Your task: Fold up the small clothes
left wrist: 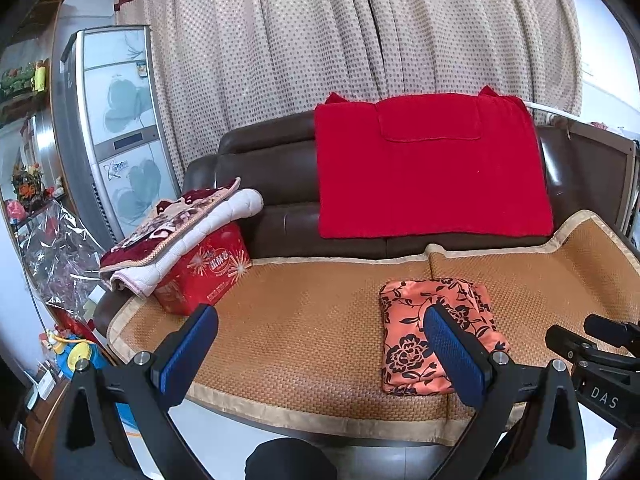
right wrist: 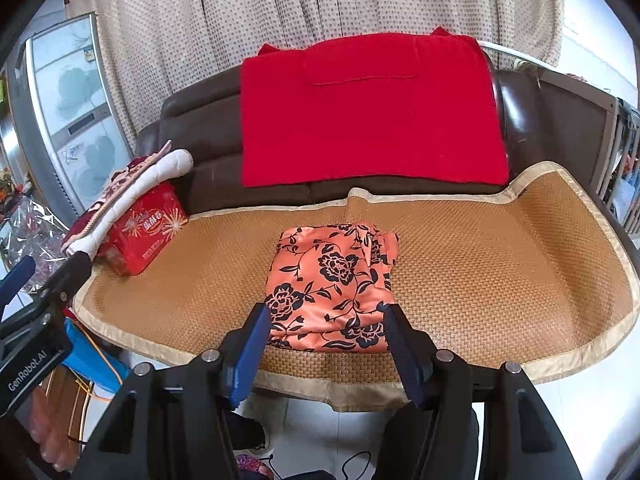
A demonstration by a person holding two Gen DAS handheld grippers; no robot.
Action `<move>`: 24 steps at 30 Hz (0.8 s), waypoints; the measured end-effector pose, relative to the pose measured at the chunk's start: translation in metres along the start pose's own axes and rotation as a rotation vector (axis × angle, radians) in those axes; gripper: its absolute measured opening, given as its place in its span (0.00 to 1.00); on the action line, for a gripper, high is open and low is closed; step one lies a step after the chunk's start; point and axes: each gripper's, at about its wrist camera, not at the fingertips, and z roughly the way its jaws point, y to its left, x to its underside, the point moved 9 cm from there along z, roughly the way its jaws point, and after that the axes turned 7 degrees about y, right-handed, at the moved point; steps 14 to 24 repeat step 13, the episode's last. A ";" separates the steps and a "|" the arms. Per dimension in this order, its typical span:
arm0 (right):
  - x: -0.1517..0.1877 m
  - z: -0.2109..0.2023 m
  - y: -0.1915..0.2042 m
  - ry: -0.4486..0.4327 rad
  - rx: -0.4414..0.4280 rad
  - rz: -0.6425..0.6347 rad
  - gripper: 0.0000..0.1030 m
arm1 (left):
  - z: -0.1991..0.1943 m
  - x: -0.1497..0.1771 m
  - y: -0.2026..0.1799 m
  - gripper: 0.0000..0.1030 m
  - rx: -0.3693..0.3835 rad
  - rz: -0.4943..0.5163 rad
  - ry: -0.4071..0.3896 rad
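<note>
The left gripper (left wrist: 320,352) is held wide open and empty before the woven mat (left wrist: 304,320); the right gripper (right wrist: 324,350) is likewise spread, gripping nothing. The folded floral garment (right wrist: 332,280) is seen on the mat, apparently several layers thick. Behind the mat, a red cloth (right wrist: 368,108) is draped over the sofa back (left wrist: 260,168).

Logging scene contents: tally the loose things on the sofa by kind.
Folded floral garment: 1
Red cloth on backrest: 1
Folded blankets: 2
Red box: 1
Woven mat: 1
Total: 6
</note>
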 end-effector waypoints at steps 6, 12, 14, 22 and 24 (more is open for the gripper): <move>-0.009 0.017 0.004 0.024 0.008 -0.009 0.61 | 0.021 -0.004 0.001 0.99 0.006 -0.007 0.023; -0.028 0.049 0.001 0.046 0.010 -0.008 0.61 | 0.061 -0.016 0.004 0.99 0.037 -0.040 0.042; -0.035 0.058 -0.003 0.045 0.010 0.000 0.61 | 0.073 -0.018 0.005 0.99 0.040 -0.049 0.053; -0.035 0.058 -0.003 0.045 0.010 0.000 0.61 | 0.073 -0.018 0.005 0.99 0.040 -0.049 0.053; -0.035 0.058 -0.003 0.045 0.010 0.000 0.61 | 0.073 -0.018 0.005 0.99 0.040 -0.049 0.053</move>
